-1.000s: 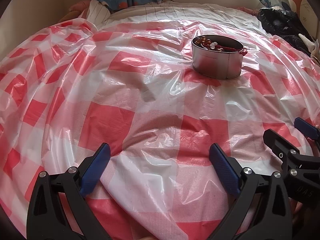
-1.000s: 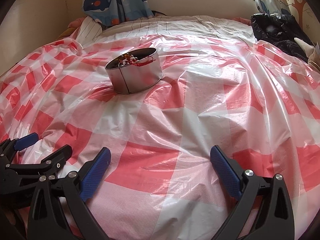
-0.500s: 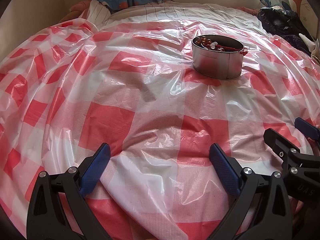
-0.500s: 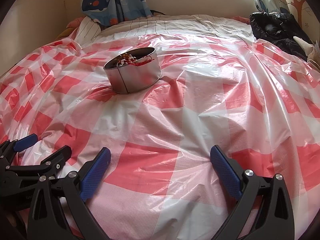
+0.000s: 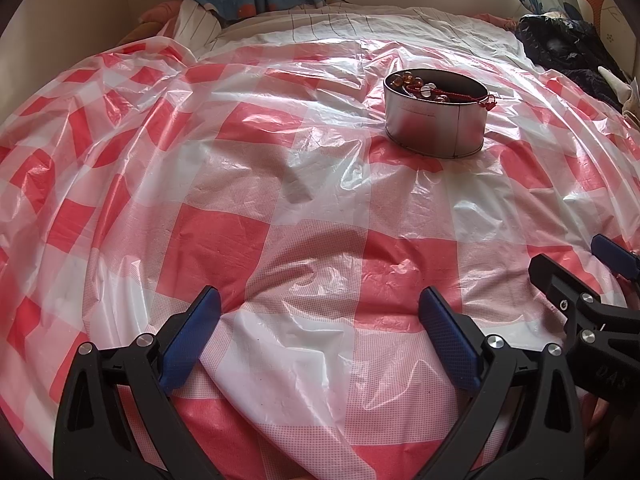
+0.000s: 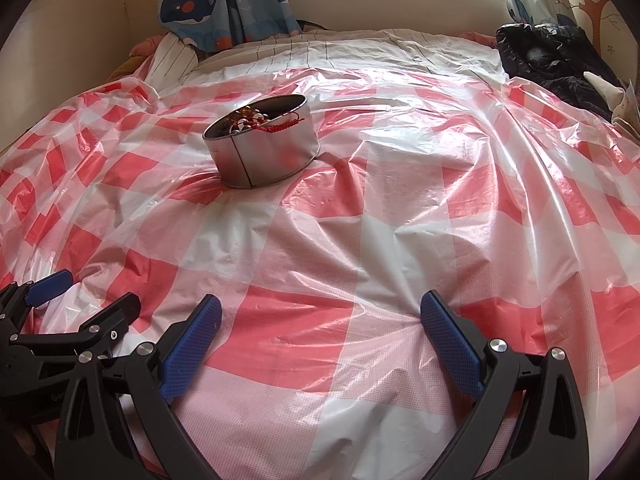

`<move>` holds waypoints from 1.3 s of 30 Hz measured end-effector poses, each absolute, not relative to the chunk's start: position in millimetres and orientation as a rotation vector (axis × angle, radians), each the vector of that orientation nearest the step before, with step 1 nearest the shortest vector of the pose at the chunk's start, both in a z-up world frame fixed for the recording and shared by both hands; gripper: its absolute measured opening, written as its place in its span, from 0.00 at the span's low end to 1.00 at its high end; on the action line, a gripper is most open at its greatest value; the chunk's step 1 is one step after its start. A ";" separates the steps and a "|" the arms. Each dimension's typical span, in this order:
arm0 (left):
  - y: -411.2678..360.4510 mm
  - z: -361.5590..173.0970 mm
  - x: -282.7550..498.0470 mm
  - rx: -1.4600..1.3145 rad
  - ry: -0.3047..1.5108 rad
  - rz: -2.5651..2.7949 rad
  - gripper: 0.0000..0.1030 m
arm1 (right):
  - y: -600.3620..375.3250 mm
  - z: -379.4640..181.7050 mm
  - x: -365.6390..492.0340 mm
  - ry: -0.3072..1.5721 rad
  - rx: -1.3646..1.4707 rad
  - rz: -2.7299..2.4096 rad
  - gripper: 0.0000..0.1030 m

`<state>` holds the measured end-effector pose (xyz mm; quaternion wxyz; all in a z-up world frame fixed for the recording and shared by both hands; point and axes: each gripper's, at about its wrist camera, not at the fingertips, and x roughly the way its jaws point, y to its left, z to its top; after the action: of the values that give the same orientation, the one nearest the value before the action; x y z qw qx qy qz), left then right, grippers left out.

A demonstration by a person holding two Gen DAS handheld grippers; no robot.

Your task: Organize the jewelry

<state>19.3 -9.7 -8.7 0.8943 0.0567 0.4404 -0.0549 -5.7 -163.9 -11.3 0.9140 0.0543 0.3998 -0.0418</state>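
Two grippers: left gripper [image 5: 319, 314] and right gripper [image 6: 321, 318] sit side by side, low over the sheet, each with blue-padded fingers spread wide and nothing between them.
Change: almost none over the last second; in the right wrist view the tin sits a touch lower and nearer than before, in the left wrist view it has not shifted, and neither gripper has closed.
Meaning: judged from that, no pick is under way; with all visible jewelry in the tin, the sorting looks either finished or paused.
Container: round silver metal tin [image 5: 435, 120], open-topped, stands upright well ahead of both grippers, ahead and right of the left one, ahead and left of the right one.
Contents: amber and clear bead bracelet [image 5: 416, 82] piled inside; red braided cord bracelet [image 6: 285, 124] lies across the top, its knotted end draped over the rim.
Surface: crinkled red-and-white checked plastic sheet [image 6: 392, 240] spread on a bed; no loose jewelry visible on it.
Beyond: whale-print curtain [image 6: 208, 4] and a heap of black clothing [image 6: 560, 60] at the far edge.
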 end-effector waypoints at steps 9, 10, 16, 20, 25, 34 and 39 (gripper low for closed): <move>-9.8 -8.7 19.4 0.118 0.913 -0.114 0.93 | -163.4 -11.2 -5.9 0.825 0.109 -0.098 0.93; -9.7 -9.0 19.6 0.118 0.913 -0.114 0.93 | -163.2 -11.3 -5.7 0.826 0.110 -0.099 0.93; -9.9 -9.0 19.5 0.119 0.913 -0.113 0.93 | -163.2 -11.3 -5.6 0.825 0.110 -0.099 0.93; -10.0 -9.1 19.5 0.119 0.913 -0.113 0.93 | -163.3 -11.3 -5.5 0.826 0.110 -0.099 0.93; -10.1 -9.2 19.6 0.119 0.913 -0.113 0.93 | -163.4 -11.3 -5.4 0.826 0.110 -0.099 0.93; -10.2 -9.2 19.7 0.119 0.913 -0.113 0.93 | -163.4 -11.2 -5.4 0.826 0.110 -0.099 0.93; -10.2 -8.9 19.5 0.119 0.913 -0.113 0.93 | -163.5 -11.2 -5.4 0.826 0.110 -0.099 0.93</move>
<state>19.5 -10.2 -8.9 0.8943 0.0575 0.4404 -0.0546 -5.4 -163.5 -11.2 0.9132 0.0532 0.4012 -0.0479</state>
